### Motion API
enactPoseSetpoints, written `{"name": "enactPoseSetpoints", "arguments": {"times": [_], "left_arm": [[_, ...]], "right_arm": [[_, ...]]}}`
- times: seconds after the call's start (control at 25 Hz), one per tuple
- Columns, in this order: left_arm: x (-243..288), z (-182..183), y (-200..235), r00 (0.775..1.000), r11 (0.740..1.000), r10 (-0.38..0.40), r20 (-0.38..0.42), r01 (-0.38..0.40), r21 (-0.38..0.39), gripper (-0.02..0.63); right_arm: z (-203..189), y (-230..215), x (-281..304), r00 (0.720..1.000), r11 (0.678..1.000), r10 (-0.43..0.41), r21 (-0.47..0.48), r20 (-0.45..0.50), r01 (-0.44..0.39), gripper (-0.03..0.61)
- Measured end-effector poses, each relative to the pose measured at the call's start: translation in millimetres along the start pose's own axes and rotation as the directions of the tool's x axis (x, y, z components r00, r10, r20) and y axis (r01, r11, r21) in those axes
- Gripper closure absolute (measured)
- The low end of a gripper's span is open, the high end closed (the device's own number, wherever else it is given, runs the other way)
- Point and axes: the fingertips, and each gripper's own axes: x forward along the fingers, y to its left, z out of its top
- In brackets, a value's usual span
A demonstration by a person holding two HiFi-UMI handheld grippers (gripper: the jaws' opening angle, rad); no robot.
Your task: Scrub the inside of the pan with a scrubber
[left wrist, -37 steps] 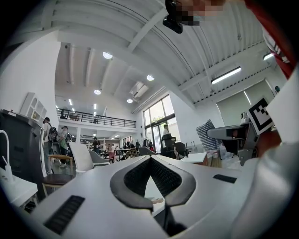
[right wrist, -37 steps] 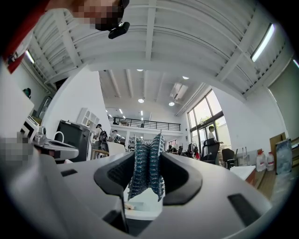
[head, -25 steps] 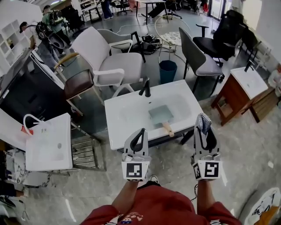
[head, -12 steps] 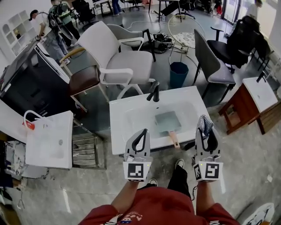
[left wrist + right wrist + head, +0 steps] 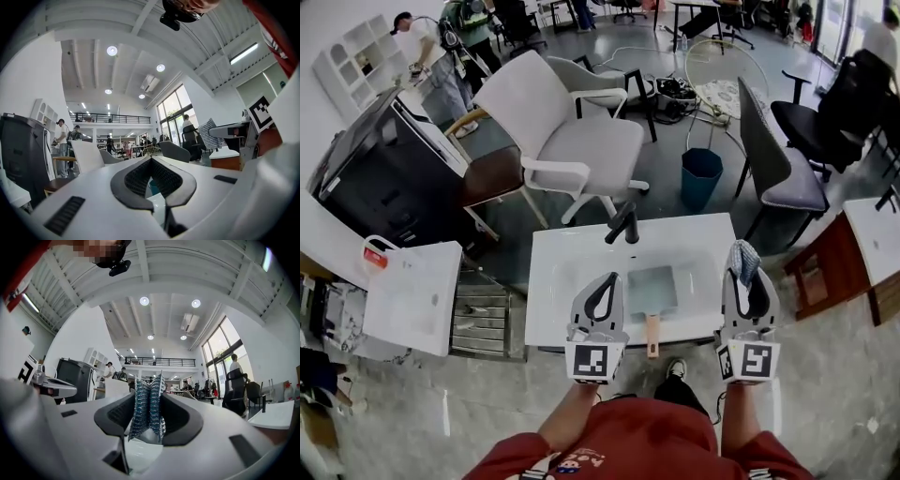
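- A square grey pan (image 5: 652, 288) is seen lying in the basin of a white counter (image 5: 572, 258), with its wooden handle (image 5: 652, 335) turned toward the person and reaching the front edge.
- A black faucet (image 5: 623, 224) is mounted at the back edge of the basin, behind the pan.
- The left hand-held gripper (image 5: 606, 279) (image 5: 151, 160) is held just left of the pan in the head view; its 2 jaws are pressed together at the tips, and nothing is caught between them.
- The right hand-held gripper (image 5: 740, 273) (image 5: 148, 405) is held by the counter's right front corner, apart from the pan; a blue-grey mesh scrubber (image 5: 742, 256) (image 5: 147, 411) is pinched upright between its jaws.
- Both gripper views are directed level across the room, so the pan is shown in neither.
- A white chair (image 5: 572, 131) and a blue bin (image 5: 701, 174) are seen behind the counter.
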Motion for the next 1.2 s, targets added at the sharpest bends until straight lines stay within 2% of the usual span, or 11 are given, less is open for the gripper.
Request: {"name": "enactPoseSetpoints", "arguments": {"times": [0.08, 0.24, 0.48, 0.8, 1.04, 1.2], "left_arm": [[17.6, -0.9, -8.2, 0.999, 1.0, 0.021, -0.025, -0.021, -0.005, 0.603], [47.3, 4.0, -22.6, 0.998, 0.998, 0.064, 0.0, -0.064, 0.023, 0.603], [67.6, 4.8, -29.1, 0.985, 0.986, 0.165, -0.045, -0.165, 0.006, 0.603], [64.5, -4.5, 17.3, 0.971, 0.972, 0.234, -0.045, -0.232, 0.036, 0.603], [64.3, -3.6, 50.4, 0.969, 0.968, 0.247, -0.016, -0.247, 0.035, 0.603], [65.3, -7.8, 65.5, 0.968, 0.969, 0.247, -0.045, -0.247, 0.017, 0.603]], "right_arm": [[-3.9, -18.5, 13.2, 1.0, 1.0, 0.016, 0.013, 0.004, -0.016, 0.397], [-13.7, -50.4, 34.9, 0.998, 0.998, 0.059, 0.022, -0.005, -0.059, 0.397], [-31.8, -80.3, 66.4, 0.991, 0.991, 0.13, 0.038, -0.026, -0.129, 0.397], [-38.7, -37.3, 106.6, 0.981, 0.978, 0.195, 0.08, -0.023, -0.193, 0.397], [-26.7, -7.0, 131.1, 0.976, 0.975, 0.219, 0.049, -0.001, -0.218, 0.397], [-27.6, 9.9, 141.0, 0.972, 0.972, 0.236, 0.015, -0.006, -0.236, 0.397]]}}
